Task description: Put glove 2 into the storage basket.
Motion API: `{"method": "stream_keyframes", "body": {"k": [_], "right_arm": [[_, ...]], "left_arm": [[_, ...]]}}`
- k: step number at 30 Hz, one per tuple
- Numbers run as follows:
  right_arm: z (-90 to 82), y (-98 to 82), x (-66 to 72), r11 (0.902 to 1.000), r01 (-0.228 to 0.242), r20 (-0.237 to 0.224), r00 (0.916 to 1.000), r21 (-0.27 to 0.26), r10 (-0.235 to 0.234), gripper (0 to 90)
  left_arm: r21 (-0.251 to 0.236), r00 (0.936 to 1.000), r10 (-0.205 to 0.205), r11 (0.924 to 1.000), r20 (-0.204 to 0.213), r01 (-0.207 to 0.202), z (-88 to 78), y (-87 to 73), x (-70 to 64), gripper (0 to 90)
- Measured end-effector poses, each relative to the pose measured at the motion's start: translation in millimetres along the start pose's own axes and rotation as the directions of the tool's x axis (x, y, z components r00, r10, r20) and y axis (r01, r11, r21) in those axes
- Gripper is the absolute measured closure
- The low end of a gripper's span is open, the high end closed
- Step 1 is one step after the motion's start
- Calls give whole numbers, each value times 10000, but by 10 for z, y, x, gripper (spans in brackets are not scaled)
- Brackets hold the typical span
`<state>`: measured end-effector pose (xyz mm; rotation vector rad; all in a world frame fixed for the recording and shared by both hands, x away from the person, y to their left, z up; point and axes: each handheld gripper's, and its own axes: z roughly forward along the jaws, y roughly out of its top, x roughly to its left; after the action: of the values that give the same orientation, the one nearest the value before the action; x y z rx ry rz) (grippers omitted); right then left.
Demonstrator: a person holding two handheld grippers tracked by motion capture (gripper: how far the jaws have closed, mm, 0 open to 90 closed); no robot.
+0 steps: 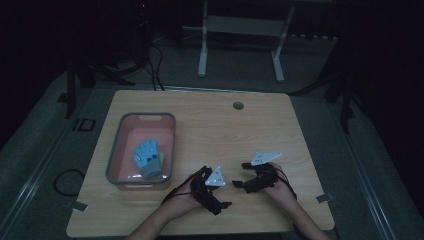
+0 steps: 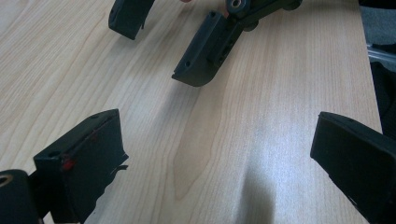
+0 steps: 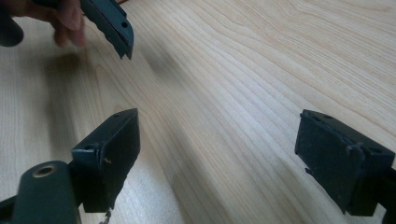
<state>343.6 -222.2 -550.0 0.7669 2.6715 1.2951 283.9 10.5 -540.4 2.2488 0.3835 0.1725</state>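
High view, my left gripper (image 1: 226, 196) and right gripper (image 1: 239, 175) facing each other low over the table (image 1: 250, 125), both spread wide, grasping nothing, glove (image 1: 149, 158) in tub (image 1: 116, 150).

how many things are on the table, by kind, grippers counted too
Grippers: 2, the left gripper and the right gripper, both with jaws apart and holding nothing
Bins: 1, a grey-rimmed pink bin at the table's left
Gloves: 1, a blue glove lying inside the bin
Total: 4
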Motion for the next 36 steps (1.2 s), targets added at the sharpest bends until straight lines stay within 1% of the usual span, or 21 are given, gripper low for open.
{"method": "stream_keyframes", "body": {"k": [3,6,7,8,11,14,15,17,19,24,29,30,31,33,35,36], "right_arm": [[-36,-37,-4,10000,-31,28,10000,-86,31,141],[-65,-71,-6,9999,-71,49,10000,-107,72,141],[-92,-112,-6,9999,-85,74,9999,-94,85,141],[-104,-135,-8,10000,-73,127,9999,-51,74,141],[-133,-204,-19,9999,-163,209,9997,52,162,141],[-181,-247,-24,9994,-335,252,9991,-35,335,140],[-198,-256,-22,9994,-345,281,9990,-69,347,140],[-233,-276,-22,9992,-376,317,9988,-120,380,140],[-261,-300,-21,9990,-420,388,9983,-168,426,140],[-308,-334,-8,9989,-430,396,9983,-199,437,140],[-378,-393,-18,9978,-597,543,9967,-277,611,140],[-415,-423,-24,9973,-654,668,9955,-340,676,140],[-434,-437,-30,9970,-701,695,9950,-325,722,140],[-478,-469,-52,9956,-837,782,9931,-429,868,140],[-497,-478,-67,9951,-879,835,9923,-447,914,140],[-526,-489,-104,9943,-931,970,9905,-525,979,140]], "left_arm": [[-81,10000,27,10000,5,-27,17,-22,-24,30],[-37,9999,124,9999,-22,-124,23,-38,-38,30],[-88,9999,128,9999,-53,-129,24,-55,-44,30],[-223,10000,83,9997,-44,-84,25,-65,-50,30],[-327,10000,-53,9995,7,53,29,-90,-54,30],[-358,10000,-18,9994,78,21,32,-113,-62,30],[-363,10000,-23,9993,74,26,31,-121,-61,30],[-530,9998,-112,9985,148,120,24,-137,-64,30],[-648,9999,-72,9979,84,77,12,-150,-65,30],[-785,9997,-157,9968,180,171,-2,-175,-71,30],[-829,9996,-242,9962,141,252,-3,-207,-82,30],[-723,9998,-170,9972,139,180,11,-220,-80,30],[-723,9998,-170,9972,139,180,11,-220,-80,30],[-522,9997,-195,9984,130,202,38,-239,-64,30],[-563,9998,-166,9983,109,172,38,-243,-63,30],[-651,9998,-184,9977,119,191,31,-240,-63,30]]}}
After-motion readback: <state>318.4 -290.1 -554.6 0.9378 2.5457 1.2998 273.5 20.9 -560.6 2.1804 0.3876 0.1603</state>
